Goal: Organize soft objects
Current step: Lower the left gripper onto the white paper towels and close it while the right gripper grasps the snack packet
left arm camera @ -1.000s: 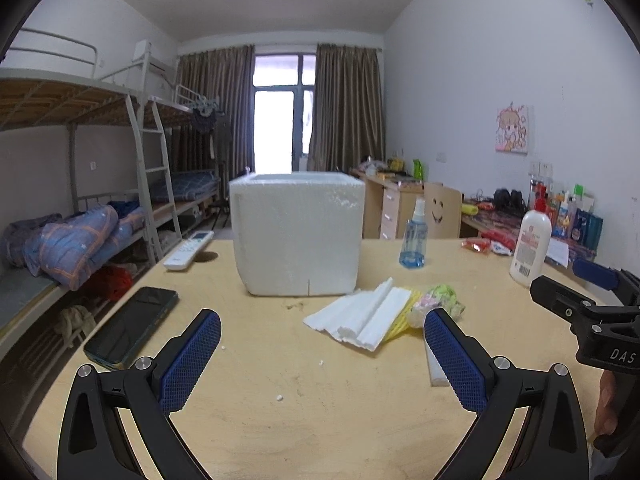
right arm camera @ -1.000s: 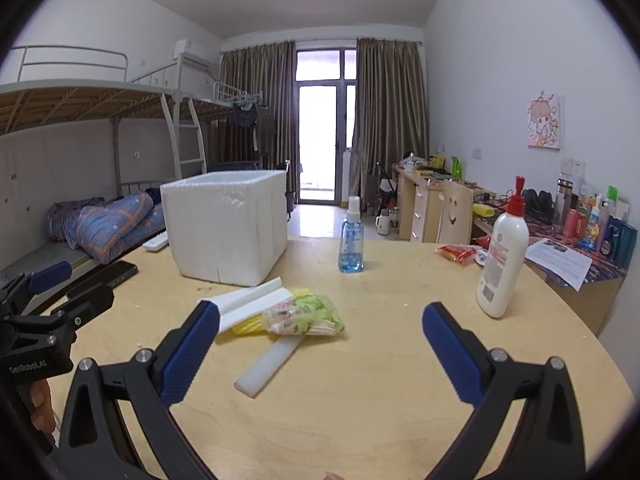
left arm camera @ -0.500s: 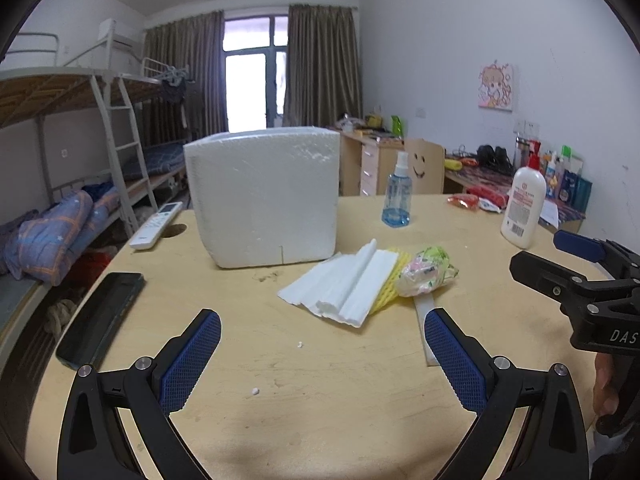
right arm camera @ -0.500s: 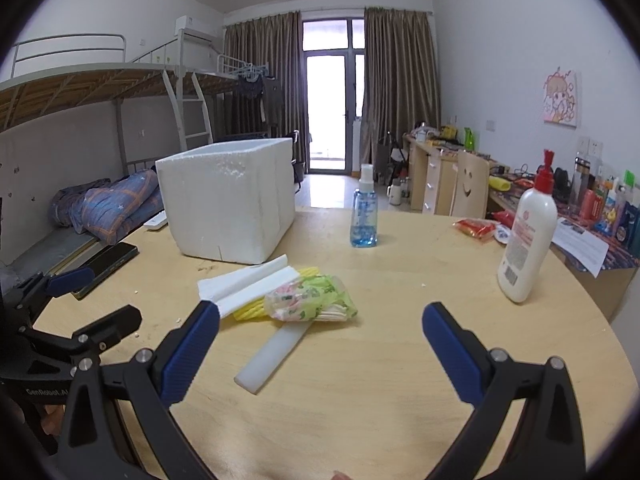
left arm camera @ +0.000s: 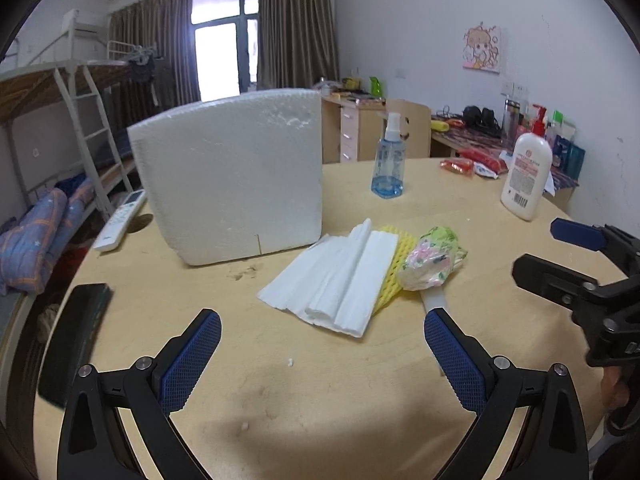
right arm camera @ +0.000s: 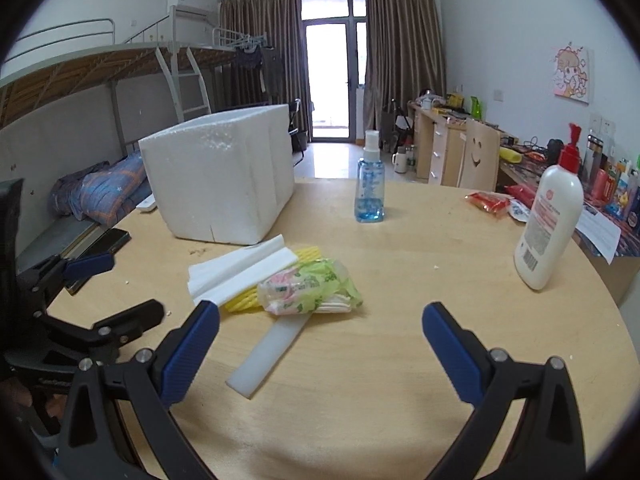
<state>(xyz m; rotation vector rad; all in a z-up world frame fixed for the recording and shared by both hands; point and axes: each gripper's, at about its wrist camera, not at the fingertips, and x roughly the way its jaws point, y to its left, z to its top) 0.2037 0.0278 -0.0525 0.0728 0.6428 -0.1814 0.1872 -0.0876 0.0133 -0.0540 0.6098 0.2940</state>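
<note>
A pile of soft things lies mid-table: folded white foam sheets (left arm camera: 336, 280) (right arm camera: 244, 266), a yellow foam net (left arm camera: 390, 272) (right arm camera: 244, 300), a floral plastic bag (left arm camera: 432, 260) (right arm camera: 308, 286) and a white foam strip (right arm camera: 270, 354). A white styrofoam box (left arm camera: 236, 180) (right arm camera: 224, 176) stands behind them. My left gripper (left arm camera: 320, 344) is open and empty, just short of the foam sheets. My right gripper (right arm camera: 320, 338) is open and empty, just short of the bag and strip. Each gripper shows at the side of the other's view.
A blue spray bottle (left arm camera: 389, 160) (right arm camera: 370, 184) and a white lotion bottle (left arm camera: 526, 174) (right arm camera: 550, 216) stand on the round wooden table (left arm camera: 320, 400). A phone (left arm camera: 74, 332) and a remote (left arm camera: 120, 220) lie at the left edge. Snack packets (right arm camera: 488, 202) lie far right.
Both grippers have moved forward and lower toward the pile, which now looks larger and nearer. Both stay open. Nothing on the table has moved.
</note>
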